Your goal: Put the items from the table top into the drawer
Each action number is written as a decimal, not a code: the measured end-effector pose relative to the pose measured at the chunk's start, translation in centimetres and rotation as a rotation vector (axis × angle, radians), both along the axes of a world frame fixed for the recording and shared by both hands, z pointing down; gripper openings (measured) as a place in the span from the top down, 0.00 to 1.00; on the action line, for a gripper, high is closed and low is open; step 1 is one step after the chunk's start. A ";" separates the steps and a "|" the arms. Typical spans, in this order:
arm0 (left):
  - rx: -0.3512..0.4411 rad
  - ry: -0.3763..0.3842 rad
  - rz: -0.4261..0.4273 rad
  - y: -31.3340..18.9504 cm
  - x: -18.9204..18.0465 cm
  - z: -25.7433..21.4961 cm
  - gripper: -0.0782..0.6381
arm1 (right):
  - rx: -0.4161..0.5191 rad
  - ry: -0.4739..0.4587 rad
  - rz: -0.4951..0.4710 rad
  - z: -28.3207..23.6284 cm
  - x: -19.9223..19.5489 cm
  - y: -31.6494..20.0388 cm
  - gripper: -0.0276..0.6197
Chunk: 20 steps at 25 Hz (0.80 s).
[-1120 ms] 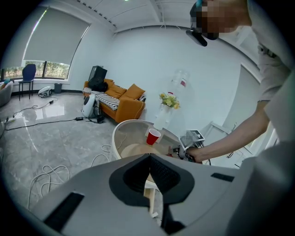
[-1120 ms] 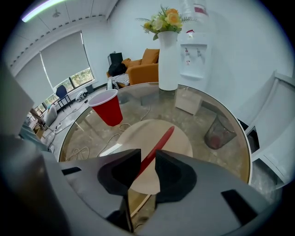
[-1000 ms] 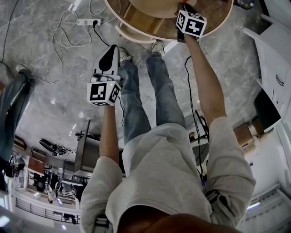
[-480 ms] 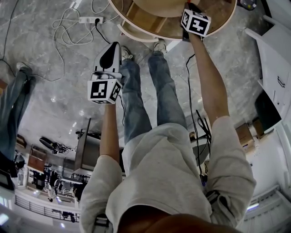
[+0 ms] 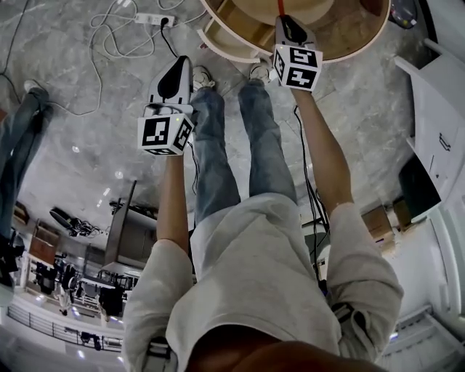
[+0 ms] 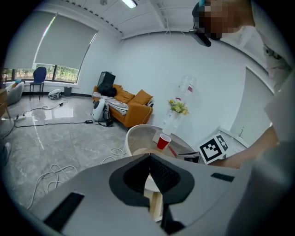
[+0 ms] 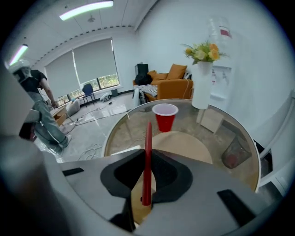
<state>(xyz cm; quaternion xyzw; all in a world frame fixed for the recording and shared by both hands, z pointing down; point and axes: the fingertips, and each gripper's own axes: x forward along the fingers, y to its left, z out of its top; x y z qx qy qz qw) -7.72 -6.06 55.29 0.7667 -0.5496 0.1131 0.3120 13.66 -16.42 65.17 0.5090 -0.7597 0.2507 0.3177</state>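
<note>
My right gripper (image 7: 147, 156) is shut on a thin red stick (image 7: 147, 138) that points up past the jaws; the jaws have just closed on it. In the head view the right gripper (image 5: 283, 23) hangs over the near rim of the round glass table (image 5: 363, 33), beside the open wooden drawer (image 5: 231, 30). A red cup (image 7: 165, 116) stands on the glass farther back. My left gripper (image 6: 150, 159) is shut with nothing in it, and floats over the floor left of the drawer (image 5: 176, 69). It looks towards the table, the red cup (image 6: 163, 141) and the right gripper's marker cube (image 6: 214, 148).
A white vase with flowers (image 7: 202, 87) and a small pale box (image 7: 212, 119) stand at the table's far side. A wire basket (image 7: 235, 154) shows under the glass. Cables and a power strip (image 5: 156, 18) lie on the floor. A person (image 7: 44, 115) stands at the left.
The right gripper has drawn back from over the table towards the near rim and risen, with the red stick in its jaws. The left gripper has drifted slightly.
</note>
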 end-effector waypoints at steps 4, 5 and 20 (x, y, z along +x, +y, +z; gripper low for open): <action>-0.003 -0.006 -0.075 1.7 -3.0 -0.4 0.87 | 0.011 -0.064 -0.123 -2.0 -7.1 2.6 0.86; -0.007 -0.006 -0.090 2.2 -3.9 -0.2 0.87 | 0.013 -0.076 -0.151 -2.3 -8.9 3.1 0.86; -0.133 -0.029 -0.265 10.3 -18.0 6.7 0.87 | -0.070 -0.096 -0.403 1.9 -26.6 10.4 0.86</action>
